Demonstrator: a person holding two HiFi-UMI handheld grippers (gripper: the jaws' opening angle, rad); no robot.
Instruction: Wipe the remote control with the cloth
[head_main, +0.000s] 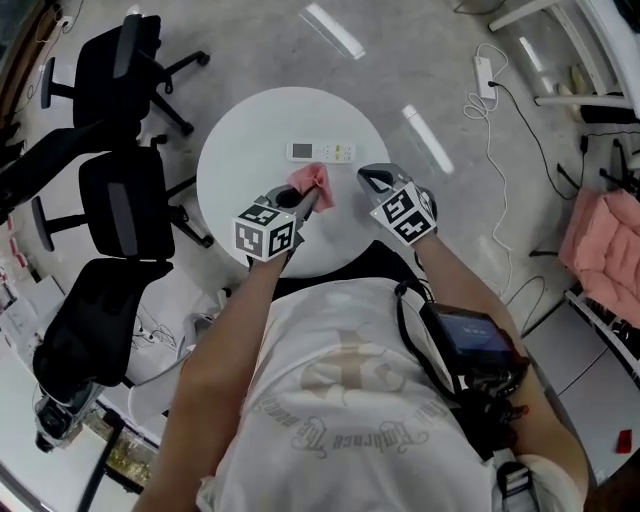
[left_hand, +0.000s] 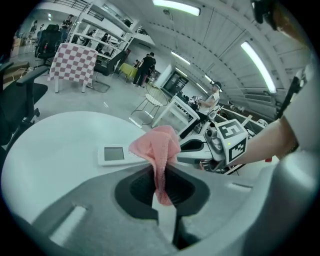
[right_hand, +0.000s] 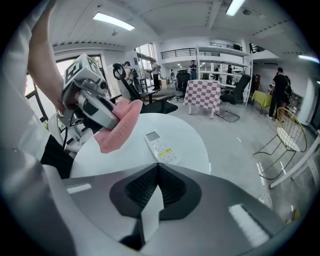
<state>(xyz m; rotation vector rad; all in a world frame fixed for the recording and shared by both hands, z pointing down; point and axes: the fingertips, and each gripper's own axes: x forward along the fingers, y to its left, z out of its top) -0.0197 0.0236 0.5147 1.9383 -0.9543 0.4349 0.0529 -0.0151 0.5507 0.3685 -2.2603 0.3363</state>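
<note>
Two grippers hover over the round white table (head_main: 240, 170) — mine, one in each hand. My left gripper (left_hand: 161, 167) has its fingers pinched on the pink cloth (left_hand: 156, 145), which bunches up above the tips and trails a short tail down between them. My right gripper (right_hand: 156, 167) has its fingers pressed together with nothing between them. The remote control (head_main: 321, 152) lies flat on the table, buttons up, its screen end toward my left. From above, the cloth sits near the remote's closer edge — I cannot tell whether they touch. Black office chairs (head_main: 120, 200) stand left of the table.
</note>
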